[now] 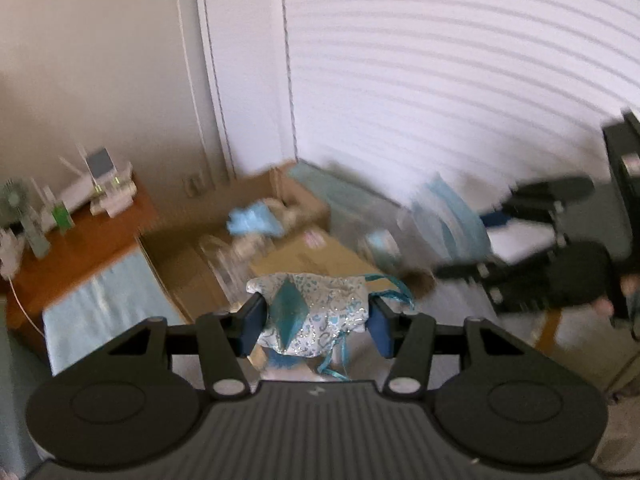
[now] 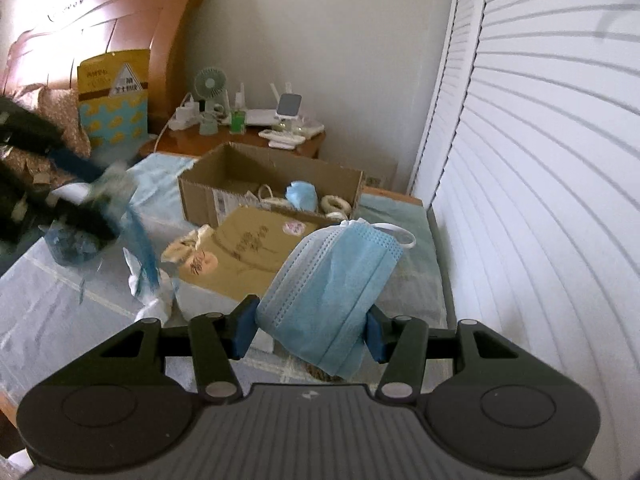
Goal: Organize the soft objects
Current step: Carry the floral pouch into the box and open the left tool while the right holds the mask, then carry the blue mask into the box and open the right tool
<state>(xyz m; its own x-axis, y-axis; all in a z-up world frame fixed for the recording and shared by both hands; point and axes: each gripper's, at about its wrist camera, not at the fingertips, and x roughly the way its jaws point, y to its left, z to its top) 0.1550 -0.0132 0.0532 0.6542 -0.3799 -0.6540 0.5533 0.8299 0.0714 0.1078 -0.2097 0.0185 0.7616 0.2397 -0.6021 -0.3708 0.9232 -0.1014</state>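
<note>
Both sets of jaws stood partly closed, each clamped on a soft item: the left gripper pinched a silver-and-teal drawstring pouch, its ribbons dangling, while the right gripper squeezed a folded blue face mask by its sides. Each was held above the covered bed, short of the open cardboard box ahead, apparently their destination, where another blue mask already lay.

Soft daylight fills both fisheye views, and the white louvred doors glare almost blown out. The left wrist view is motion-smeared, worst around the cardboard box. The right wrist view is sharper. Straight lines bow toward dark corners.
</note>
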